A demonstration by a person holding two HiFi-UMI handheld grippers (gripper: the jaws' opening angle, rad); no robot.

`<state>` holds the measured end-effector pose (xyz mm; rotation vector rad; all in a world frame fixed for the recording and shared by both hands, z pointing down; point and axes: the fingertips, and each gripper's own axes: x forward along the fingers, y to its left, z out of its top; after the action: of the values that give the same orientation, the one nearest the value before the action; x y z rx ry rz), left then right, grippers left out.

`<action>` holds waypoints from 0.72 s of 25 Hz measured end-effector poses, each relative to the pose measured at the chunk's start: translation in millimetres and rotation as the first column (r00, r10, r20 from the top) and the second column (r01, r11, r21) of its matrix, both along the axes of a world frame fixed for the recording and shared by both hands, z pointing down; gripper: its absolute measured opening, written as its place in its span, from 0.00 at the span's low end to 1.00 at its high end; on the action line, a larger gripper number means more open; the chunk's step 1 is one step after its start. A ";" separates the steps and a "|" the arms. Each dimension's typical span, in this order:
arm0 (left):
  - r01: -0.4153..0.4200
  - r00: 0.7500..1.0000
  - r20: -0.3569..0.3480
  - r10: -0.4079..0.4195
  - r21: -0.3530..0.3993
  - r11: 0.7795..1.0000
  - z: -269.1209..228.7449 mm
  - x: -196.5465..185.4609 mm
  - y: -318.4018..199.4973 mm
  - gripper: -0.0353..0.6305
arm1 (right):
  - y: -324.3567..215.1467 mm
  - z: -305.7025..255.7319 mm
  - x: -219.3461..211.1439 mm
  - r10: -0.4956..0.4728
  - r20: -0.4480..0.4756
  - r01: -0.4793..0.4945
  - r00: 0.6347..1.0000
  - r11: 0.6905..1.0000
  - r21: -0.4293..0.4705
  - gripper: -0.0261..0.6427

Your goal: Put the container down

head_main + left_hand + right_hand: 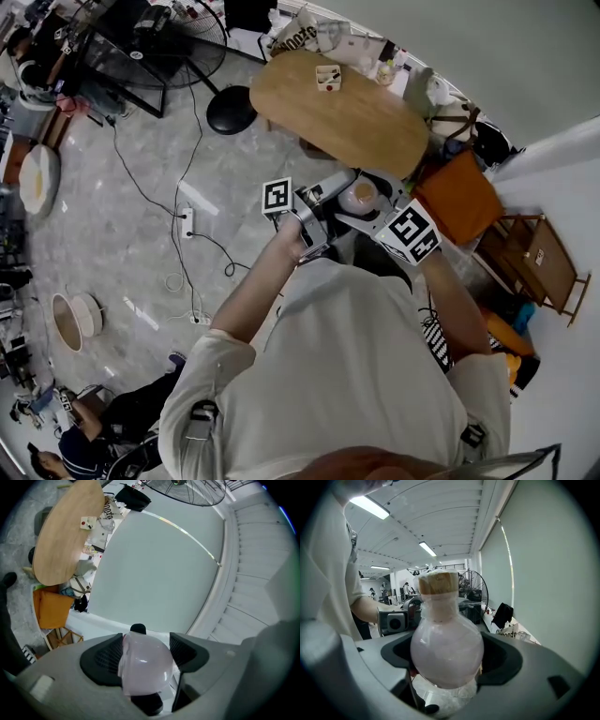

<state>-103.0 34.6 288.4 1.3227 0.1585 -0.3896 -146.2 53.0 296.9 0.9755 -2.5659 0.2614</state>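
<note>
Danger of a drop, chiefly. Held in mid-air close before the chest, over bare floor [122, 234] and well short of the table [347, 112]: flask [446, 653], round-bellied, pale pink, stopped with a cork [437, 583]. Clamped round the belly by the right gripper [450, 660], both pads pressed against its sides; seemingly pinched too by the left gripper [143, 656], closed on the same pale dome. Smooth and curved, so likely to squirt out of either grip if squeezed harder or loosened unevenly. Likely to roll or tip once set down, if released before resting squarely. Could shatter on the hard floor. Could also shed the cork if tilted far. No label or brand on the flask. Black-and-white markers on each cube [277, 196]: patterns only, no words. Dark print on a bag [298, 37] beyond the table, too small to read.
</note>
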 end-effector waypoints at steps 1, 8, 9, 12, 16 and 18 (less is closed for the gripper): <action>0.010 1.000 0.001 -0.010 -0.003 1.000 1.8 2.7 -4.5 0.52 | -3.9 1.7 2.9 -0.007 0.002 0.007 1.000 1.000 -0.003 0.63; 0.078 0.997 0.011 -0.078 -0.021 0.997 7.5 29.6 -42.5 0.52 | -38.4 6.8 31.2 -0.066 0.008 0.066 0.998 0.998 -0.021 0.63; 0.087 0.996 0.009 -0.086 -0.022 0.996 8.2 35.0 -49.2 0.52 | -44.7 7.0 37.0 -0.074 0.007 0.074 0.997 0.997 -0.021 0.63; 0.112 0.994 0.007 -0.111 -0.029 0.993 12.7 53.5 -69.3 0.52 | -64.1 10.3 56.3 -0.094 0.008 0.094 0.996 0.995 -0.024 0.63; 0.146 0.989 0.011 -0.146 -0.052 0.988 24.1 77.1 -96.0 0.52 | -89.3 21.7 80.8 -0.125 0.015 0.125 0.992 0.991 -0.045 0.63; 0.160 0.987 0.019 -0.159 -0.054 0.986 30.1 89.0 -110.8 0.52 | -103.4 26.3 92.4 -0.139 0.022 0.140 0.990 0.989 -0.054 0.63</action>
<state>-14.0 -76.2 318.5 1.2874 0.0290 -0.5160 -53.8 -50.4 323.2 0.7728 -2.6144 0.3019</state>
